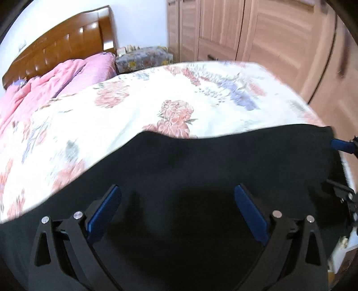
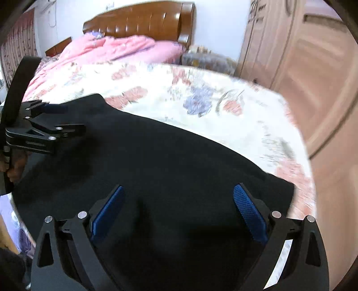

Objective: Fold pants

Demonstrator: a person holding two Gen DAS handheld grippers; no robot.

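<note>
Left and right wrist views, bedside. Nearest the lens, the left gripper [image 1: 177,190] has its two blue ribbed pads spread wide apart with nothing between them; the right gripper [image 2: 179,190] likewise stands spread and empty. Both hang low over the black pants [image 1: 201,161], which lie spread directly under and just ahead of the pads, presumably so that an edge can be picked up on each side at once for the fold. The pants are a matte, dark, soft cloth; their far edge runs in a shallow wave ahead of the left gripper and ends in a square corner ahead and to the right of the right gripper. Whether they are already doubled cannot be told, since the dark fabric hides any crease. Beyond the pads and under the pants lies the floral bedspread [image 1: 179,100], pale, thin and slightly rumpled, serving as the flat work surface. Farther ahead and to the left sits a bunched pink quilt [image 1: 56,82], puffy and soft. Farthest are the glossy wooden headboard [image 2: 143,20] and, to the right, the pale panelled wardrobe doors [image 1: 257,31].
</note>
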